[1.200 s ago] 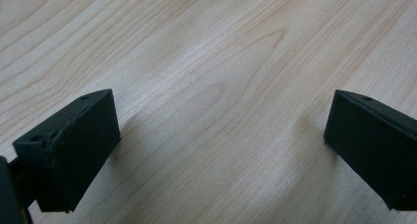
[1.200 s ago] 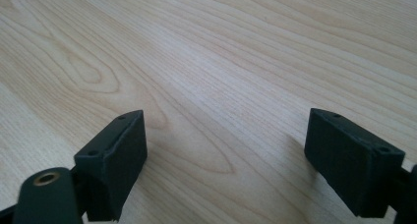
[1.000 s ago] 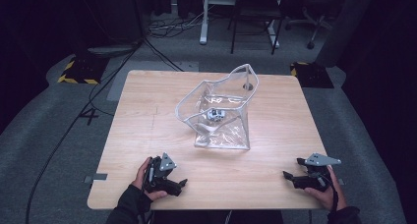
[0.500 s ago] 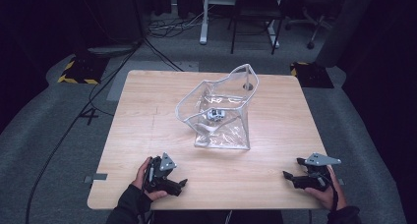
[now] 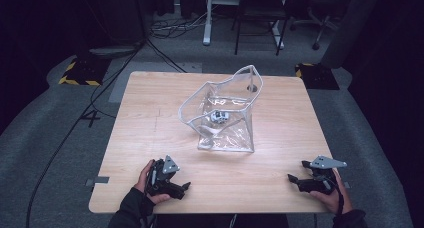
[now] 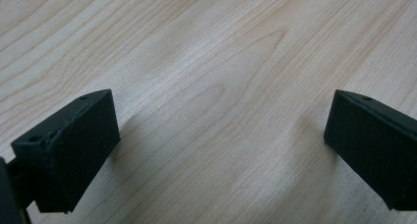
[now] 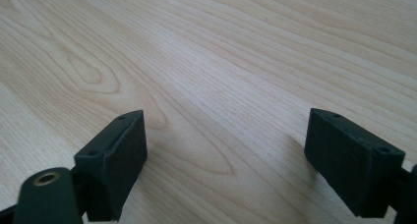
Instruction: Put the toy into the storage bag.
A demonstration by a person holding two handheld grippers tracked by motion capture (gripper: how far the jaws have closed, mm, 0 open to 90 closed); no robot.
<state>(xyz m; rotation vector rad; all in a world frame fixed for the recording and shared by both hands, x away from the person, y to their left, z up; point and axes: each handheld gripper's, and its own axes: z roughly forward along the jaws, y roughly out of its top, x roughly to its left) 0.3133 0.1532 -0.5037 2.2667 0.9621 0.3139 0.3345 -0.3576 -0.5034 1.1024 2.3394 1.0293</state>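
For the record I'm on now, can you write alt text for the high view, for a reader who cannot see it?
A clear plastic bag stands open in the middle of a light wooden table, with a small object inside it. At the near edge, a person's hands hold the left gripper and right gripper on the table, apart from the bag.

Light wooden table point(image 5: 150, 118), clear plastic bag point(image 5: 225, 119) at centre
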